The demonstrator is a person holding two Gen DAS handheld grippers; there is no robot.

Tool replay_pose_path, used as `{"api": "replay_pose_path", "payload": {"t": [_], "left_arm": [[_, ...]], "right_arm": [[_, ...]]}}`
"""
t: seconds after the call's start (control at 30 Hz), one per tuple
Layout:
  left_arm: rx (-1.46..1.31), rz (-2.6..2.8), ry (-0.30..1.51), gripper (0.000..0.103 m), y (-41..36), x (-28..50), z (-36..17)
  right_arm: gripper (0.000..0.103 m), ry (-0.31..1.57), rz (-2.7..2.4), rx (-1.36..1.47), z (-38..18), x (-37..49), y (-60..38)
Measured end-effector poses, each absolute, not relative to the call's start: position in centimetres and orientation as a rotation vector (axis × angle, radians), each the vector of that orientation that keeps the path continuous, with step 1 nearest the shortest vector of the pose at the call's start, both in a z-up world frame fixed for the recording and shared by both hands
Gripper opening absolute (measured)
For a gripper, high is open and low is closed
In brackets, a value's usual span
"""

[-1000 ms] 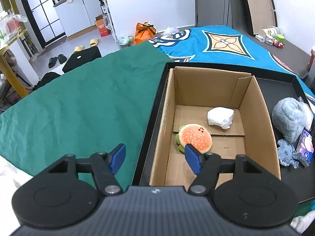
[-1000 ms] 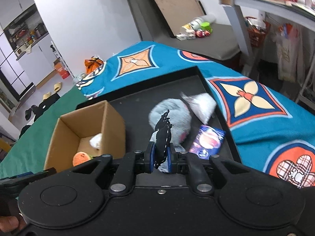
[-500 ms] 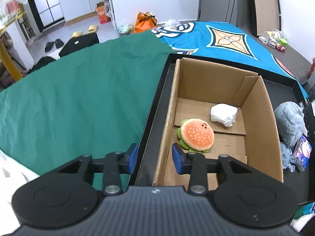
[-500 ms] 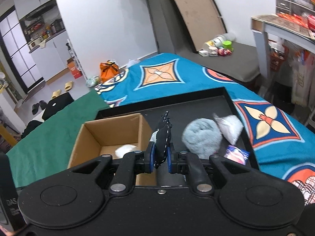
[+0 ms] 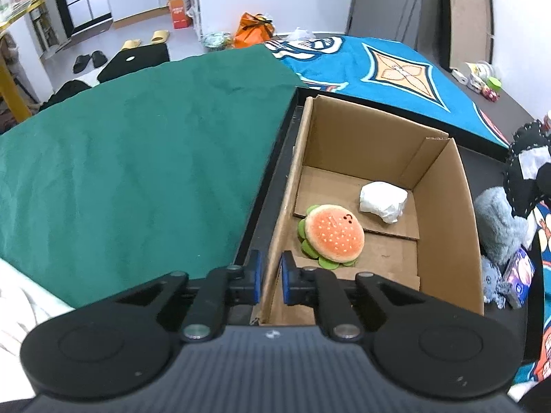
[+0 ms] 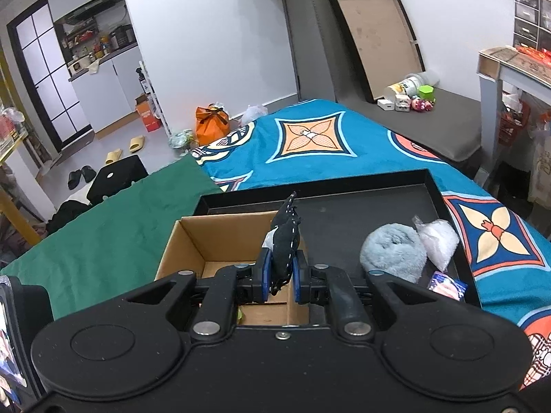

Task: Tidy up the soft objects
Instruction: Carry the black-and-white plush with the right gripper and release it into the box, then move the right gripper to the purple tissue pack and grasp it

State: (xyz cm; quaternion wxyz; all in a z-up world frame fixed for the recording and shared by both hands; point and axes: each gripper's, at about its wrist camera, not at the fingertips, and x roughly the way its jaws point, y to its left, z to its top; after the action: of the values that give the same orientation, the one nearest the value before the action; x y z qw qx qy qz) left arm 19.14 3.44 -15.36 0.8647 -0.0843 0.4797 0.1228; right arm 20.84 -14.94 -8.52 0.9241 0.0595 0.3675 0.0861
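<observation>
Left gripper (image 5: 270, 277) pinches box wall (image 5: 283, 241); right gripper (image 6: 279, 277) clamps black plush (image 6: 284, 241)

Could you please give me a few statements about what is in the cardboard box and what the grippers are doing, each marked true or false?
1. The burger plush lies inside the cardboard box. True.
2. The right gripper is empty. False: it is shut on the black fabric toy.
3. The left gripper pinches the box's wall. True.
4. The grey fluffy plush is in the box. False: it lies on the black tray.
</observation>
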Motion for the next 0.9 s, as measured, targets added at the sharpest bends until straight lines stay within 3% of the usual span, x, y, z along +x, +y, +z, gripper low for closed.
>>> {"api": "replay_pose_path", "payload": {"t": [0.37,0.43,0.5,0.53,0.9], "left_arm": [[-0.208,0.250,0.997,0.010,4.1,18.9,-15.2],[-0.211,0.247,0.997,0.010,4.3,18.8,-15.2],[-0.210,0.246,0.998,0.010,4.3,18.8,-15.2],[-0.210,0.245,0.998,0.010,4.3,18.8,-15.2],[-0.155,0.250,0.971,0.012,3.5,18.7,-14.8]], "right_arm": [[0.014,0.775,0.240,0.145,-8.0,21.6,-12.5],[0.019,0.798,0.258,0.125,-8.3,22.0,-11.9],[0.035,0.845,0.242,0.086,-8.9,22.4,-11.4],[0.039,0.860,0.245,0.098,-9.2,22.5,-11.6],[0.040,0.887,0.185,0.144,-10.4,21.4,-16.4]]}}
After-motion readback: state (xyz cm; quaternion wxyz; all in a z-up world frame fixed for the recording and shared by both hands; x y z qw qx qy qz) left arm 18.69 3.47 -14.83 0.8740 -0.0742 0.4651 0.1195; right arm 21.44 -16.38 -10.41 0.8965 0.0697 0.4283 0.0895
